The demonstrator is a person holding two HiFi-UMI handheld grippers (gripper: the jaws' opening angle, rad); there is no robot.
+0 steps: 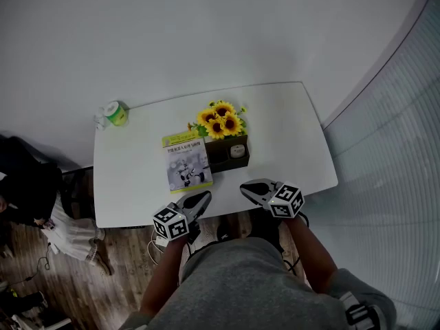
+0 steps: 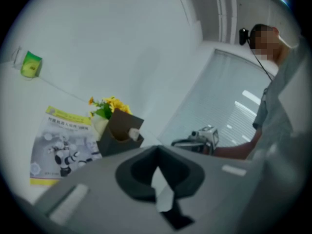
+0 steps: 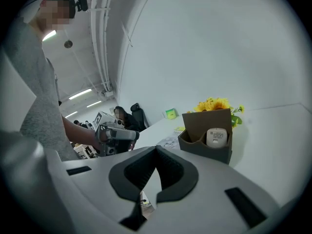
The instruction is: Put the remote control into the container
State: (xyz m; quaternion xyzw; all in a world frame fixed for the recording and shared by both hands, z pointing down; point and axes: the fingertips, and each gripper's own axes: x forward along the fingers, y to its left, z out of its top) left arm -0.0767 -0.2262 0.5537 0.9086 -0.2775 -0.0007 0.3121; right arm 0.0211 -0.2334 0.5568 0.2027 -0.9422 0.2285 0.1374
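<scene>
The remote control (image 3: 217, 136) is seated upright inside the container (image 3: 204, 152), a dark open-topped box placed near the middle of the white bench (image 1: 289, 136). In the head view the remote control is located in the right-hand compartment; the left-hand compartment appears dark, and its contents cannot be determined. The upper end of the remote control is seen above the container's front wall.

The left tool (image 1: 204, 196) is held at the near edge of the bench, just in front of the booklet (image 1: 187, 163). Its jaws are closed together, and nothing is gripped between them. The right tool (image 1: 245, 186) is held at the same edge, in front of the container and apart from it. Its jaws are likewise closed together and empty. No contact is made by either tool with the container or the remote control.

A bunch of artificial sunflowers (image 1: 220, 120) is positioned directly behind the container, touching its rear wall. The booklet is laid flat just beside the container on its left. A green-and-white object (image 1: 113, 113) is located at the far left corner of the bench, well apart from the other items.
</scene>
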